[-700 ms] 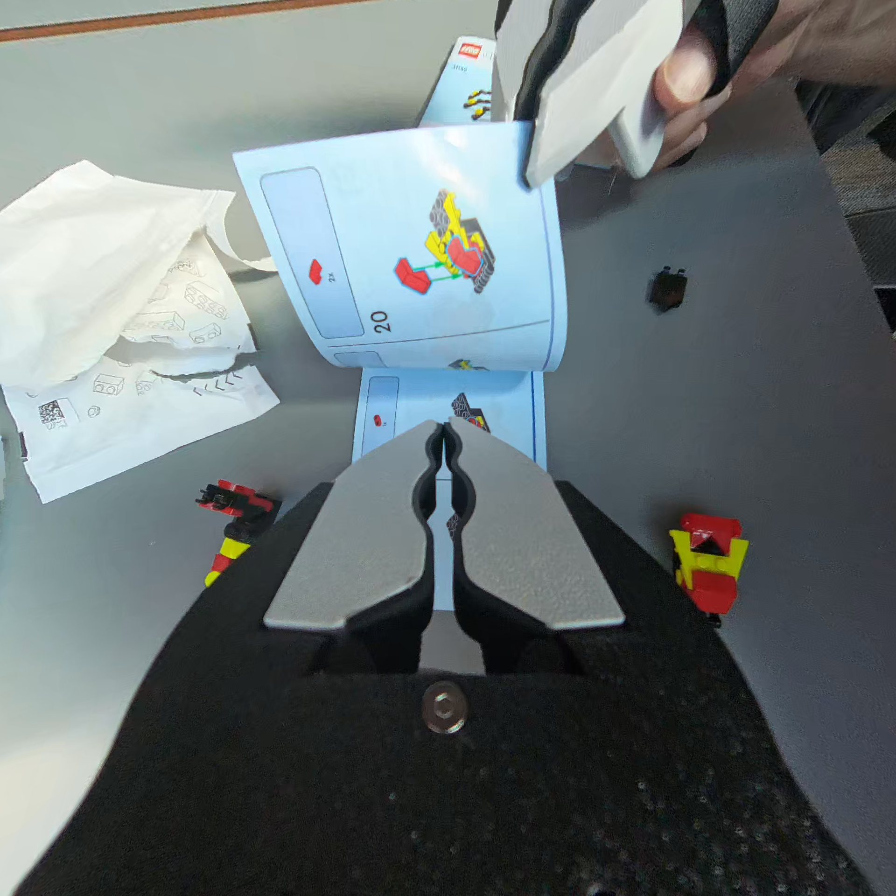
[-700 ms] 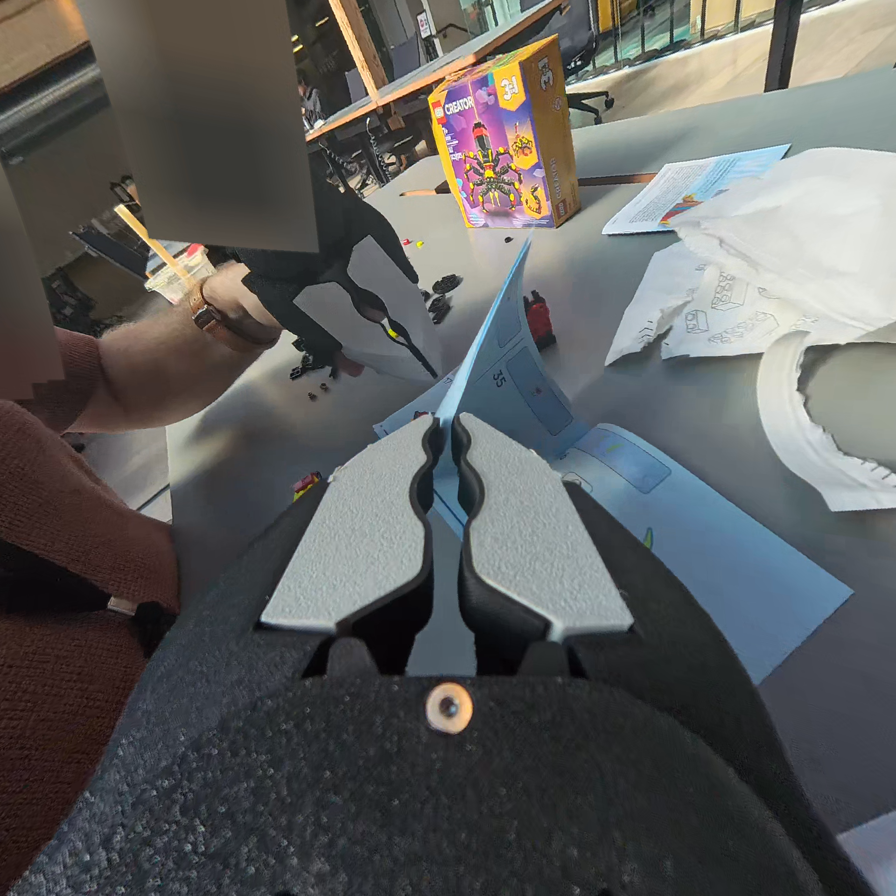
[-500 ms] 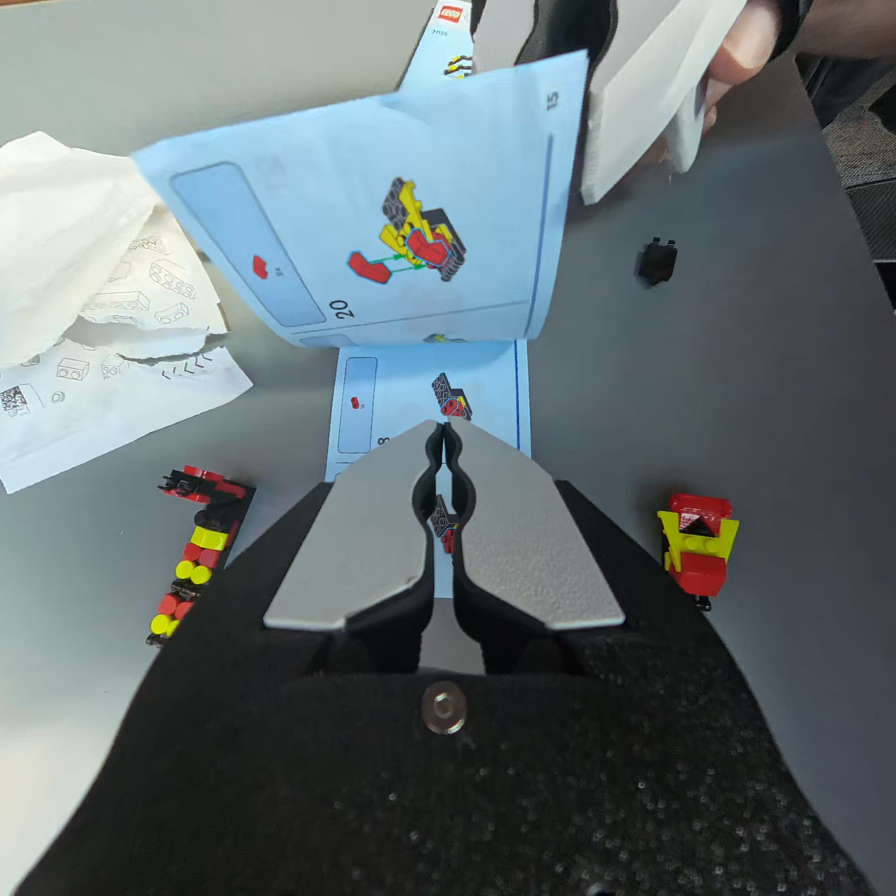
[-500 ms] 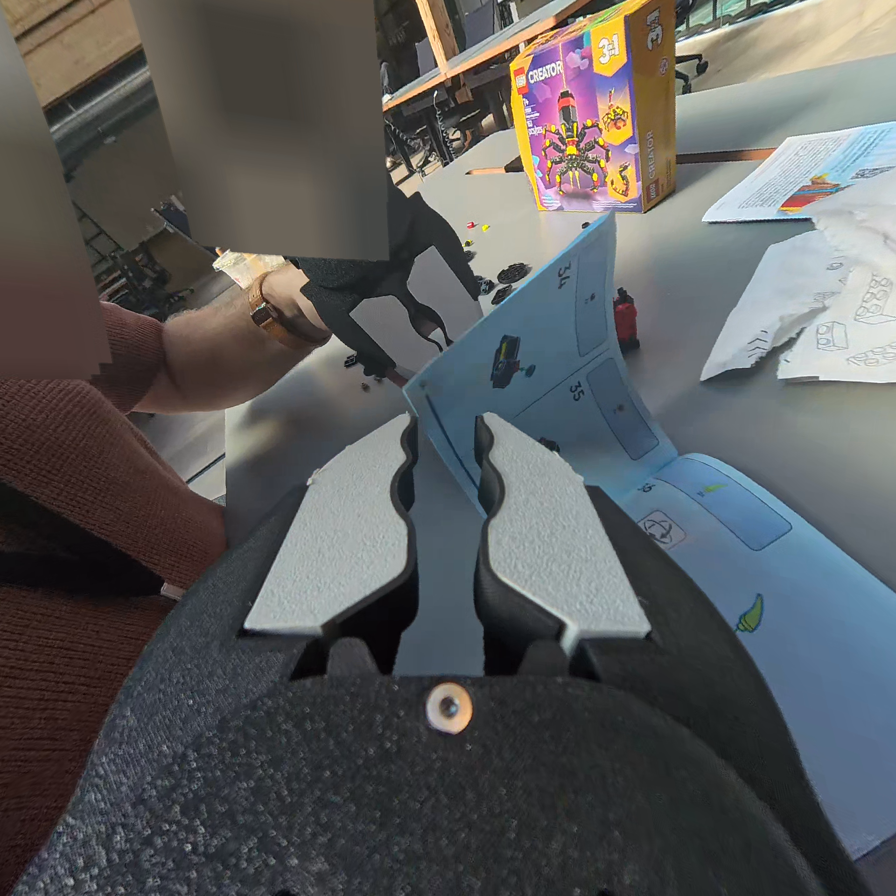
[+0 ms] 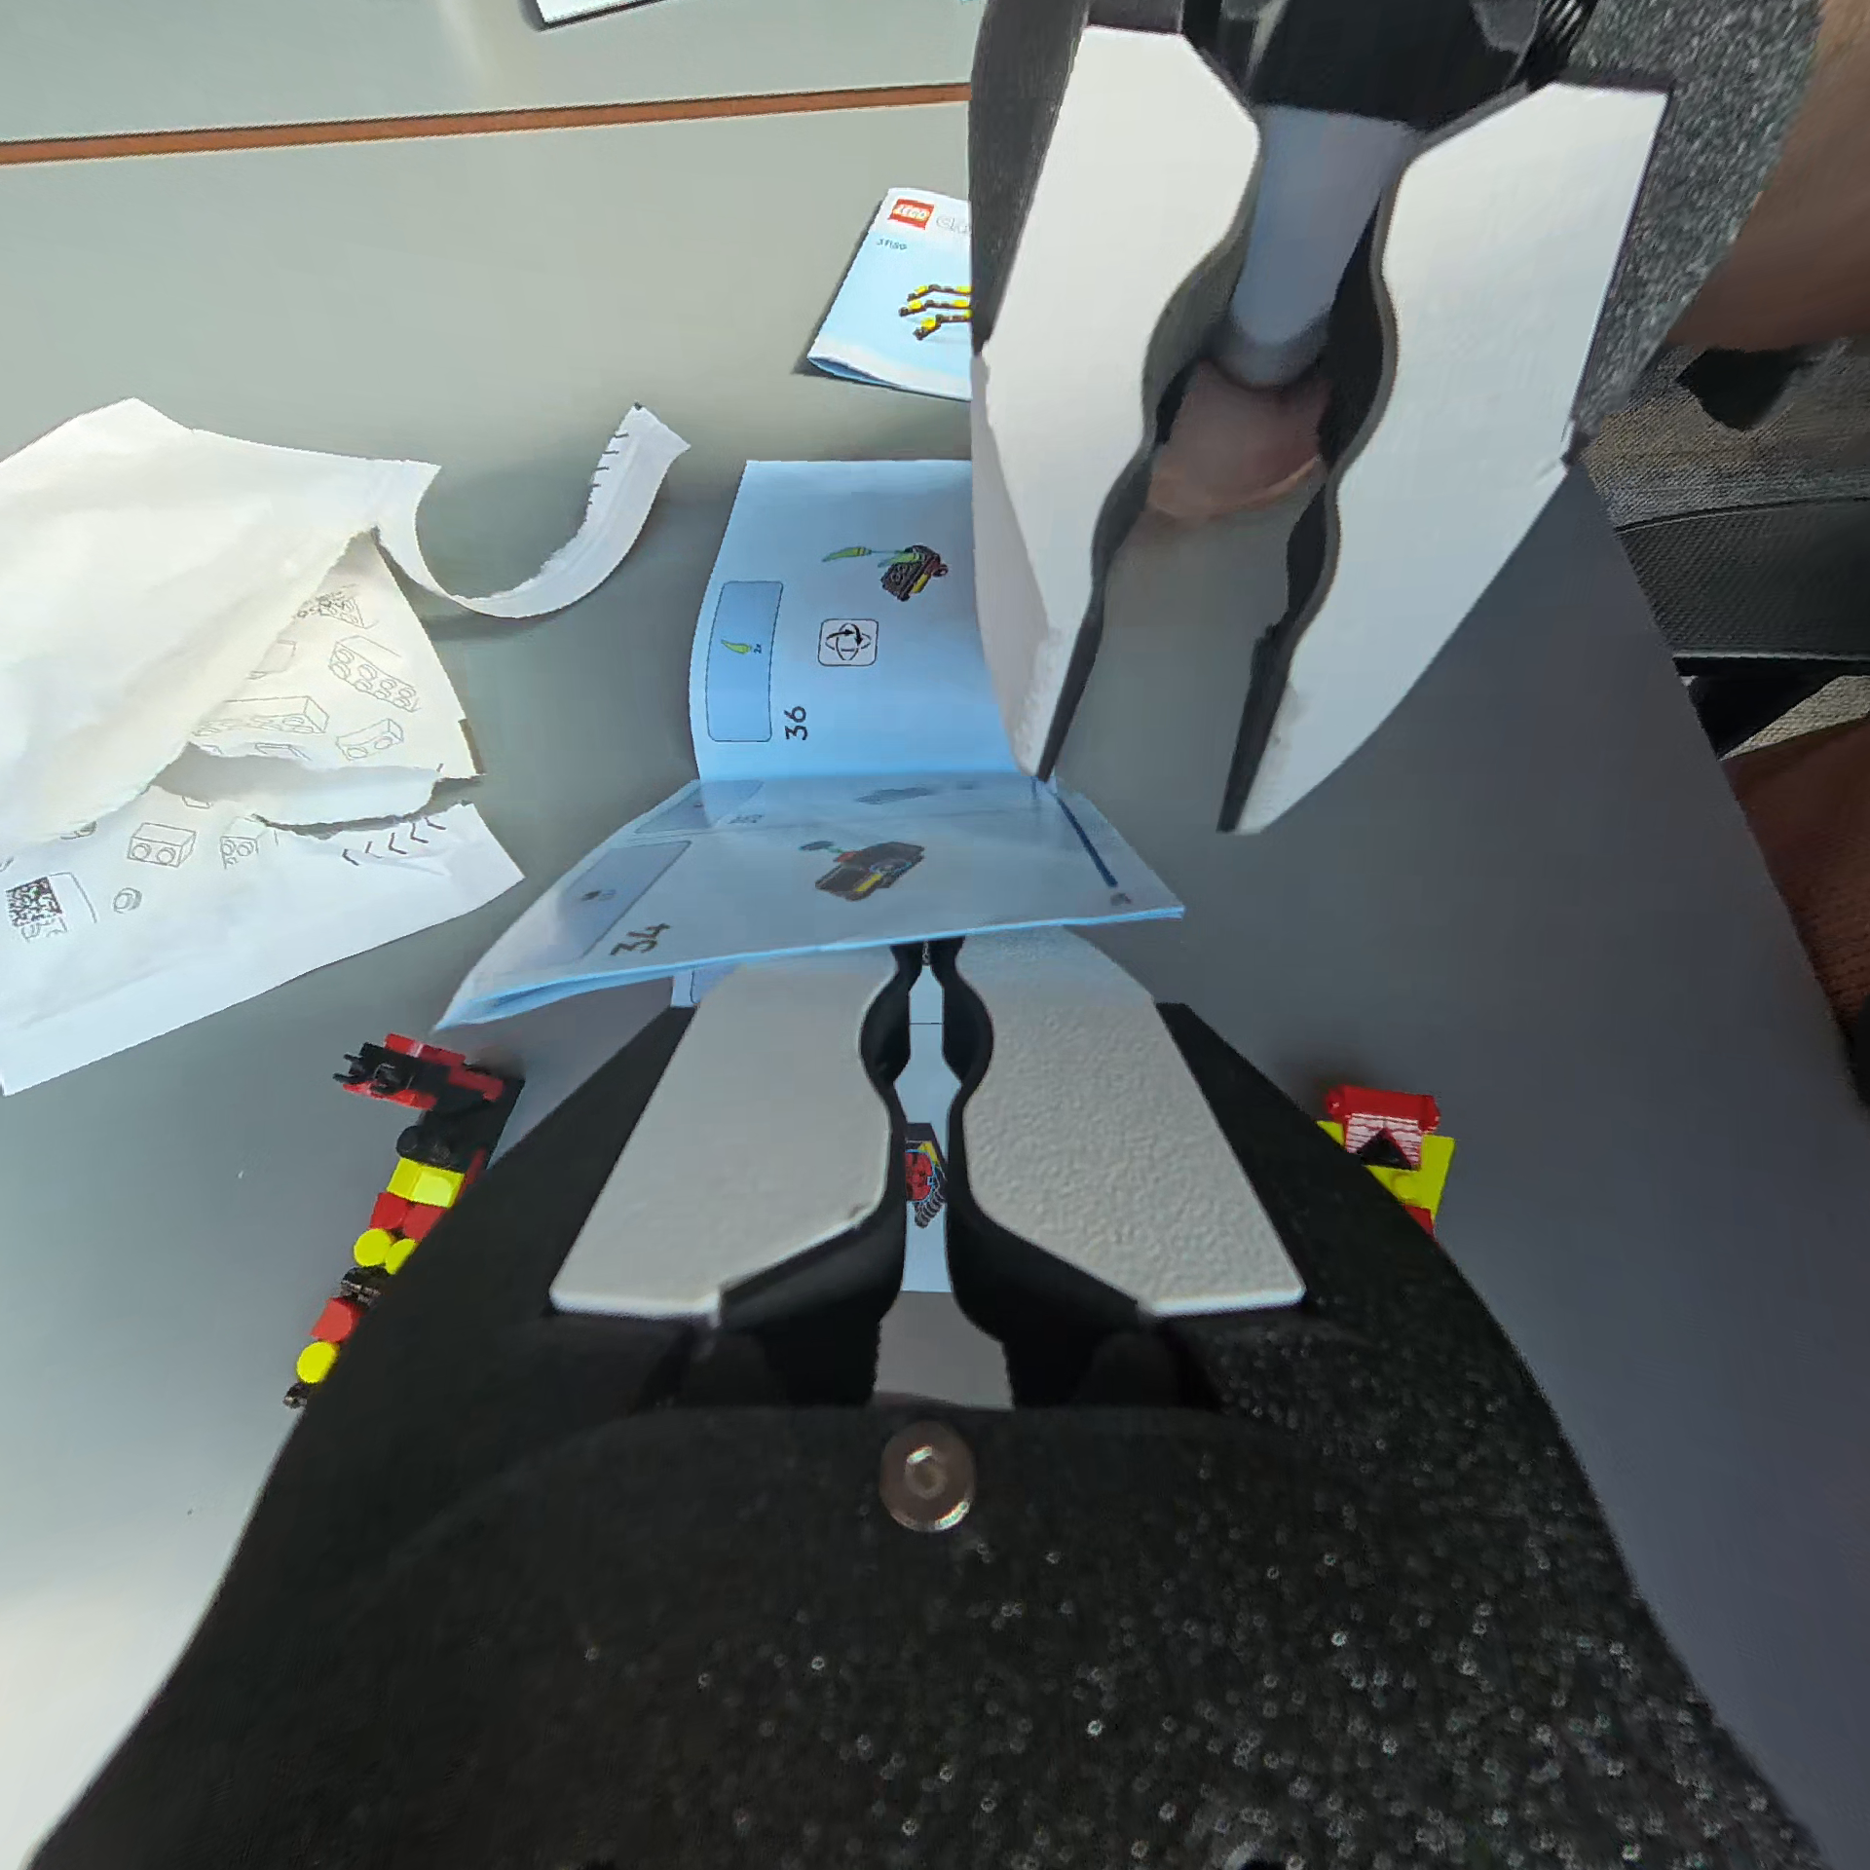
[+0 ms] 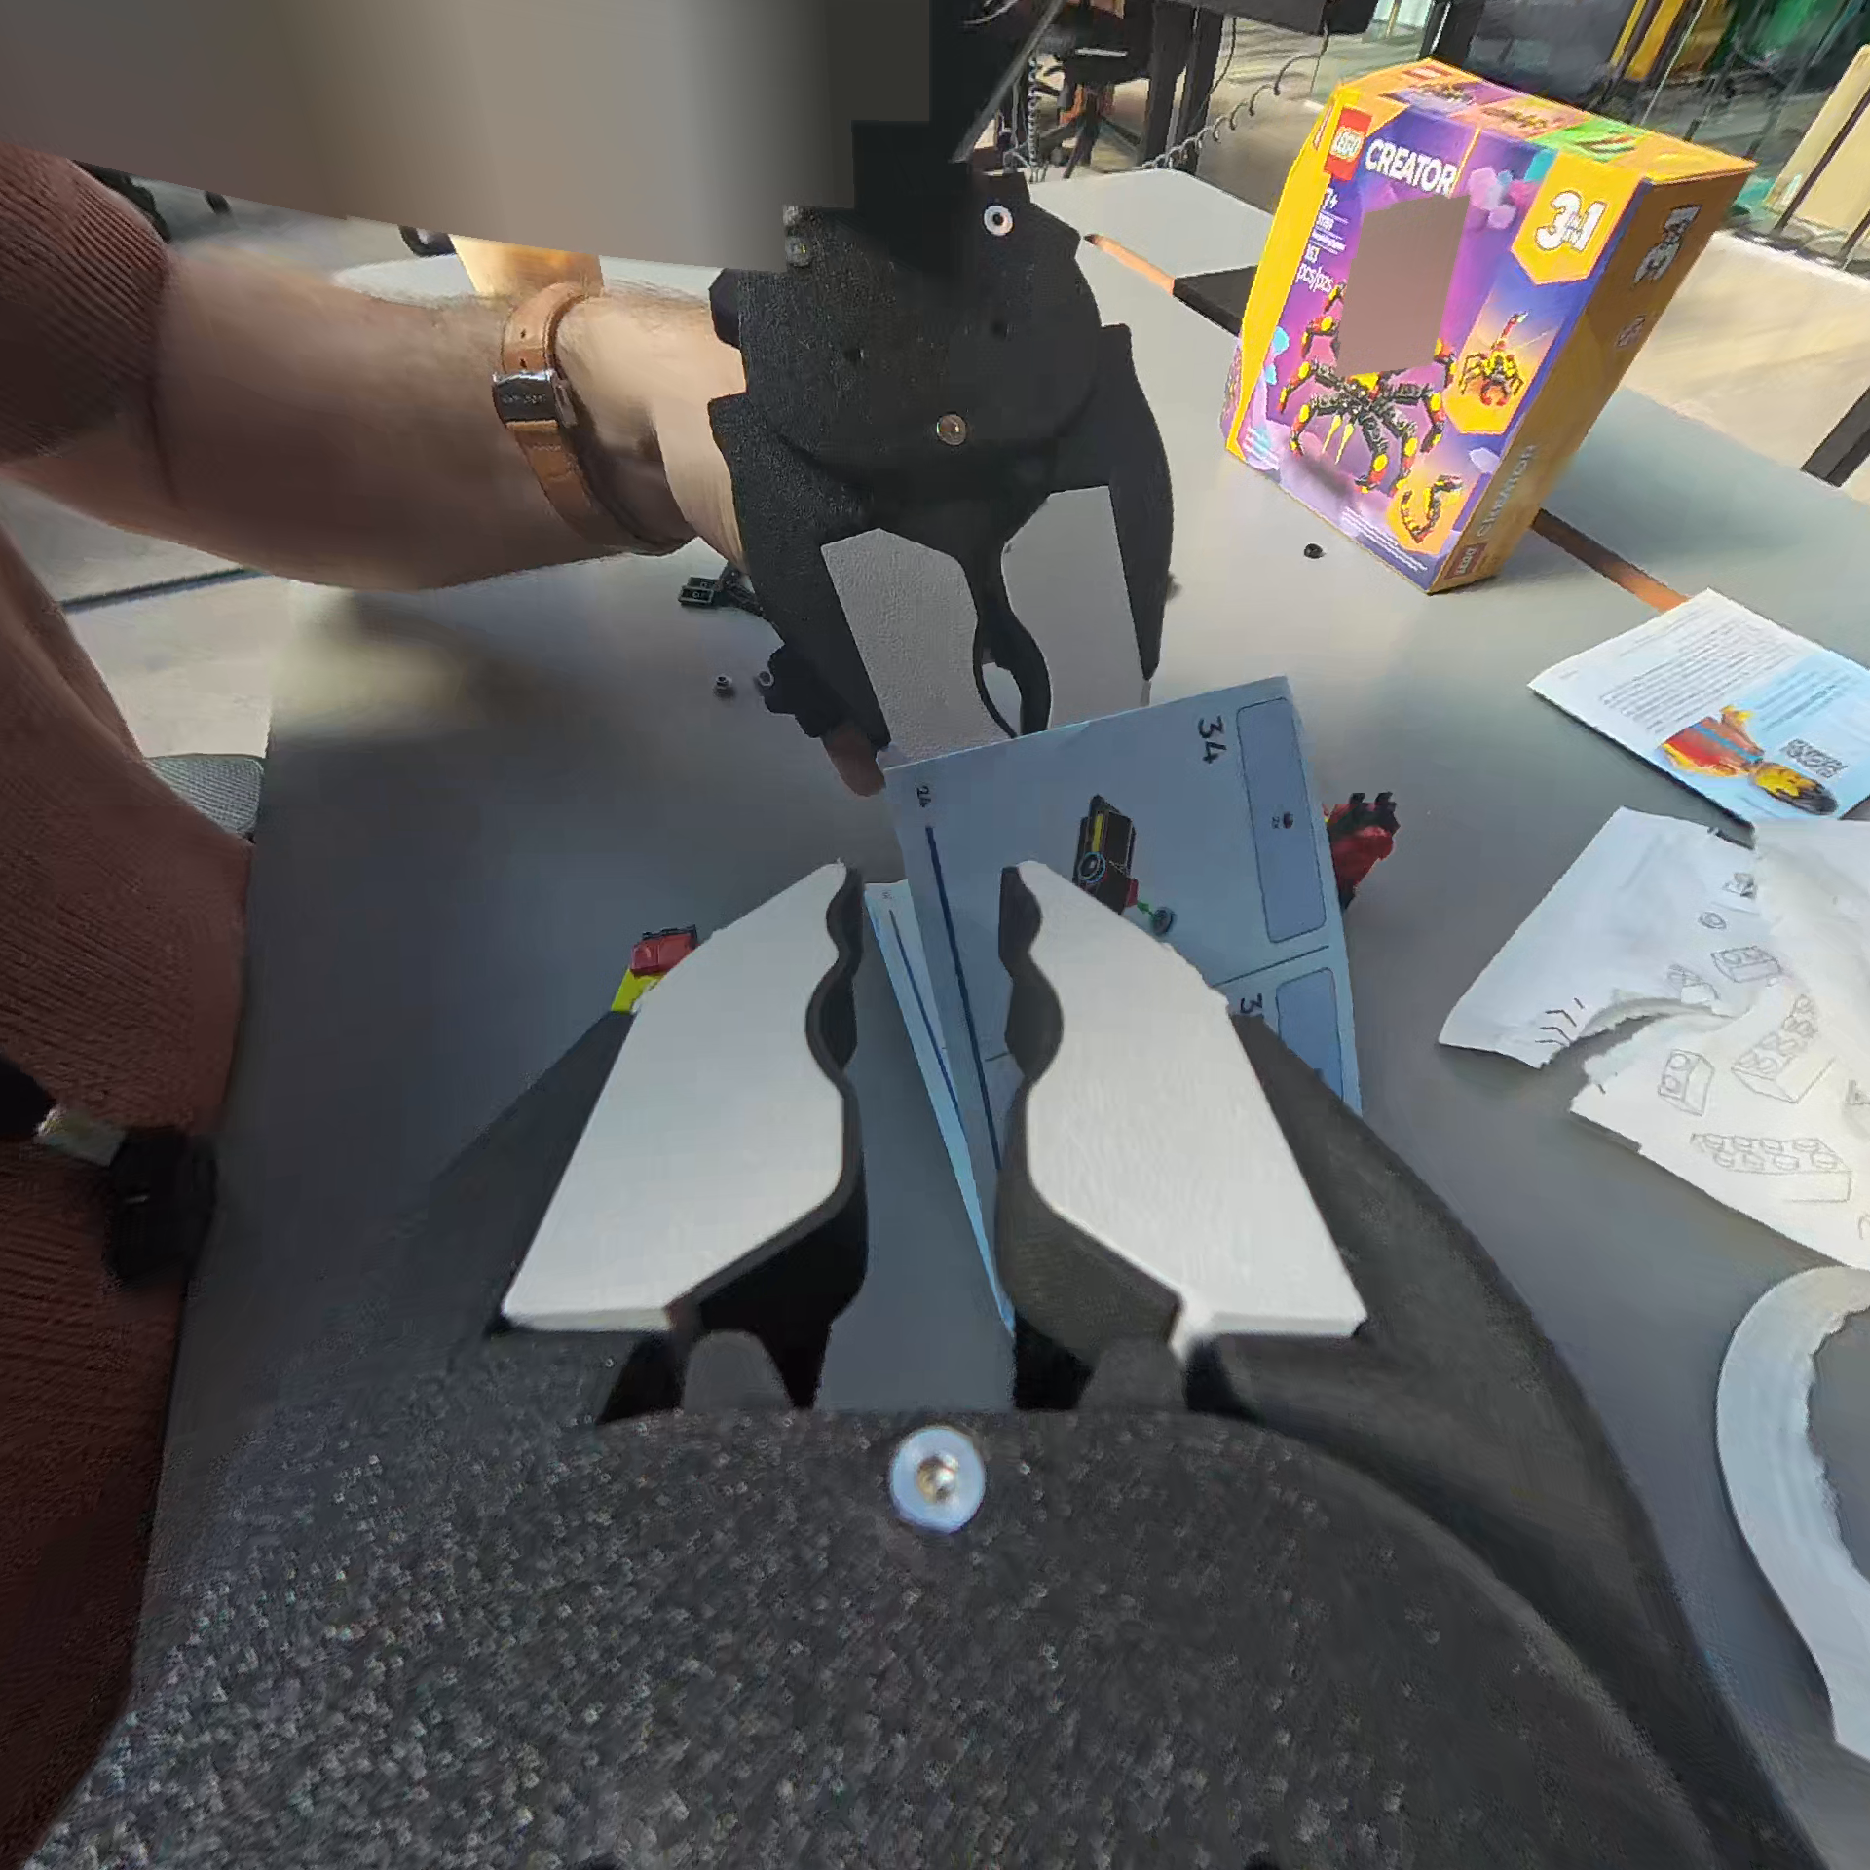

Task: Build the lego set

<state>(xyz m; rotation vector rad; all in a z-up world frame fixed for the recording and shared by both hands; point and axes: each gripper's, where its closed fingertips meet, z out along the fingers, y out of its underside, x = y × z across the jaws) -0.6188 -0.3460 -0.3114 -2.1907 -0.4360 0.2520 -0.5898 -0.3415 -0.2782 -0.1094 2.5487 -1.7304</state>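
The light-blue instruction booklet [image 5: 850, 688] lies open on the grey table, and one page [image 5: 810, 901] arches over toward my left gripper. My left gripper [image 5: 926, 961] is shut and empty, its tips at the booklet's near edge under that page. My right gripper [image 5: 1133, 799] is open, its tips just above the booklet's right side. In the right wrist view my right gripper [image 6: 926, 880] is open with a loose page edge [image 6: 1164, 860] standing between its jaws, not pinched. The left gripper [image 6: 1012, 708] shows beyond it. A red, yellow and black brick chain [image 5: 405, 1194] lies left of my left gripper, and a small red-and-yellow build [image 5: 1391, 1154] lies to its right.
Torn white paper bags [image 5: 223, 729] lie at the left. A second booklet [image 5: 901, 293] lies farther back. The yellow-and-purple set box [image 6: 1467, 334] stands at the far right, with a leaflet [image 6: 1720, 708] near it. Small black parts [image 6: 724, 592] lie behind the left gripper. Left tips to right tips: about 4 cm.
My right gripper has opened and let go of the page it held. Several pages have flipped over toward my left gripper. My right gripper has come down close to the booklet.
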